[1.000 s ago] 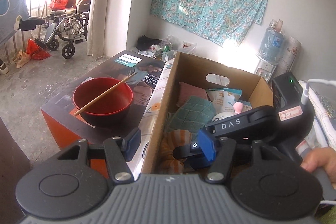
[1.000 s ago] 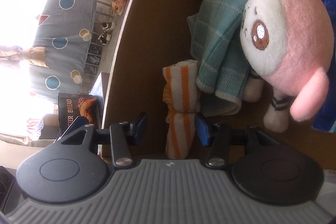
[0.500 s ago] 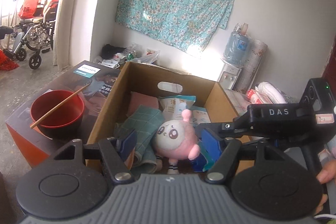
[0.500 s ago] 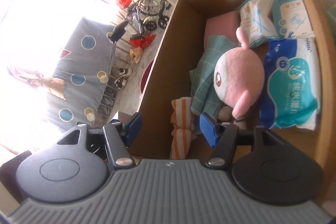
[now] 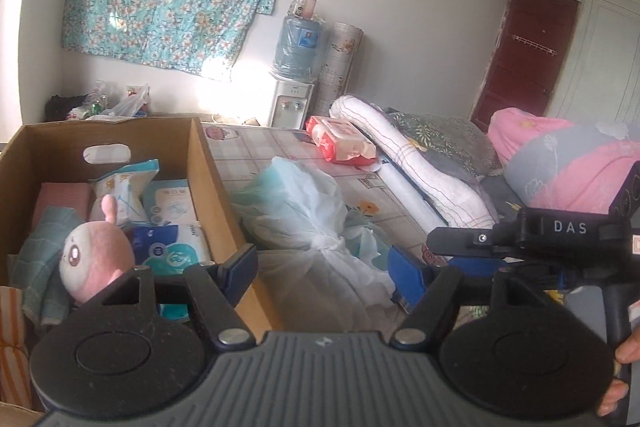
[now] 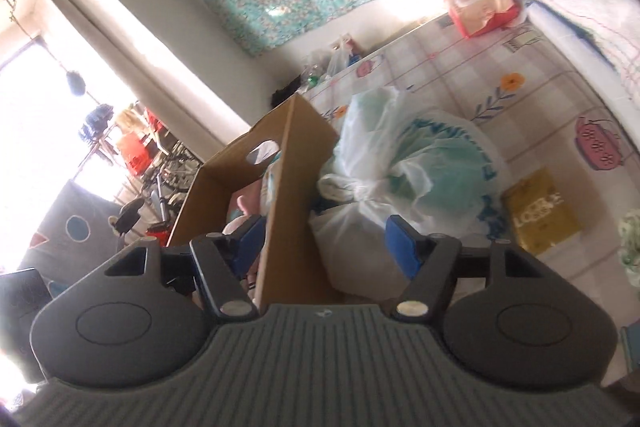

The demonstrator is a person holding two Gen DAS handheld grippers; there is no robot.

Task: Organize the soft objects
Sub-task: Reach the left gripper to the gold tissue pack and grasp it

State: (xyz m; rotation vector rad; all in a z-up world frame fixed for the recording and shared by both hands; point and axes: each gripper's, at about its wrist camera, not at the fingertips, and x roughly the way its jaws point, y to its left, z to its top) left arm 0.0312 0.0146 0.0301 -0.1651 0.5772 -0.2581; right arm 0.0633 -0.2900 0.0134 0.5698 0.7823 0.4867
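An open cardboard box (image 5: 200, 163) stands at the left of the bed. It holds a pink plush toy (image 5: 96, 259), a green towel (image 5: 36, 255), an orange striped cloth (image 5: 12, 327) and wipes packs (image 5: 176, 247). Right of it lies a knotted white plastic bag (image 5: 312, 219) with teal stuff inside. My left gripper (image 5: 322, 273) hovers before the bag, its jaws opening with nothing between them. The right gripper's black body (image 5: 560, 227) shows at the right. In the right wrist view my right gripper (image 6: 325, 239) is opening and empty, in line with the box wall (image 6: 288, 187) and the bag (image 6: 420, 167).
On the patterned bed sheet lie a red wipes pack (image 5: 344, 143), a rolled white blanket (image 5: 420, 167), pink bedding (image 5: 560, 163) and a yellow packet (image 6: 540, 215). A water dispenser (image 5: 292, 99) stands by the far wall. A person's hand (image 5: 624, 359) holds the right handle.
Both views have swung right, from the box toward the bed. The right gripper has drawn back out of the box, away from the striped cloth. Both pairs of jaws stand wider.
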